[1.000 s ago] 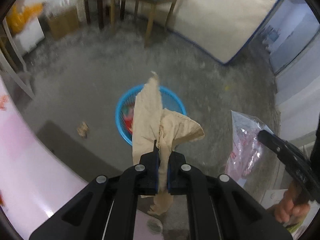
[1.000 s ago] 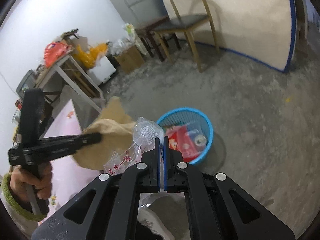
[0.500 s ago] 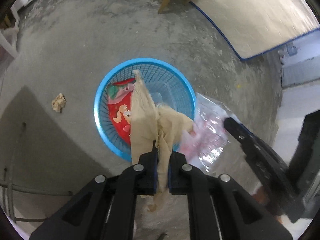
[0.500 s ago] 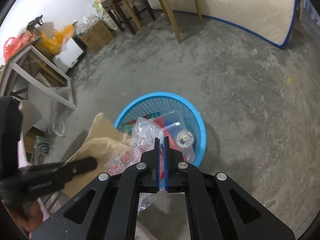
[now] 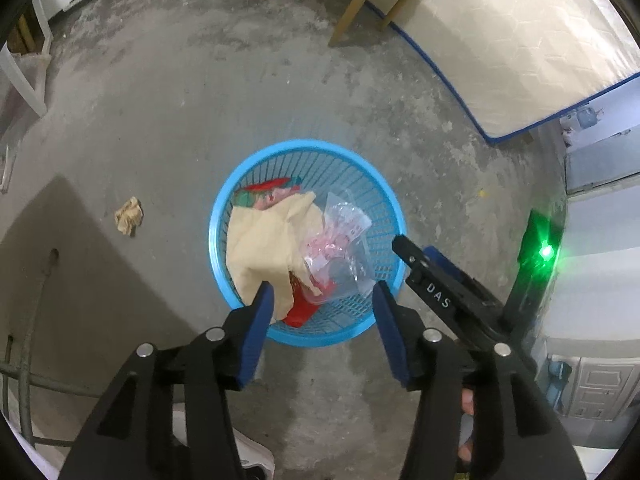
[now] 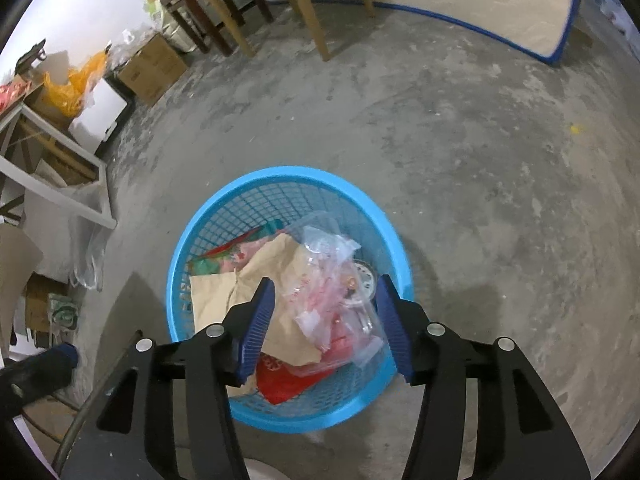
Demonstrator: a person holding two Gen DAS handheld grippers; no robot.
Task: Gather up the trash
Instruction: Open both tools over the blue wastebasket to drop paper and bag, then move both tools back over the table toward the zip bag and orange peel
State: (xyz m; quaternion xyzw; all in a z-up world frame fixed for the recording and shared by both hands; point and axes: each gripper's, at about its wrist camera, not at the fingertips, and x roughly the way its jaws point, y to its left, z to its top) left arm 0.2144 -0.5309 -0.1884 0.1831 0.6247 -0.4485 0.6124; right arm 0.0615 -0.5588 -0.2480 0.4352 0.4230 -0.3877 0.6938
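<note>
Concrete floor (image 5: 160, 128) holds one crumpled paper scrap (image 5: 129, 215), judged light, soft, best pinched mid-wad; left gripper (image 5: 322, 312) and right gripper (image 6: 325, 307) are spread wide, empty.

Dim, fisheye-warped, slightly soft frames

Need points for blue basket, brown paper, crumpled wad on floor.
blue basket (image 5: 362, 326): left wrist view, near rim.
brown paper (image 6: 280, 268): right wrist view, flat middle, inside the basket.
crumpled wad (image 5: 129, 216): left wrist view, its center, on the floor.
</note>
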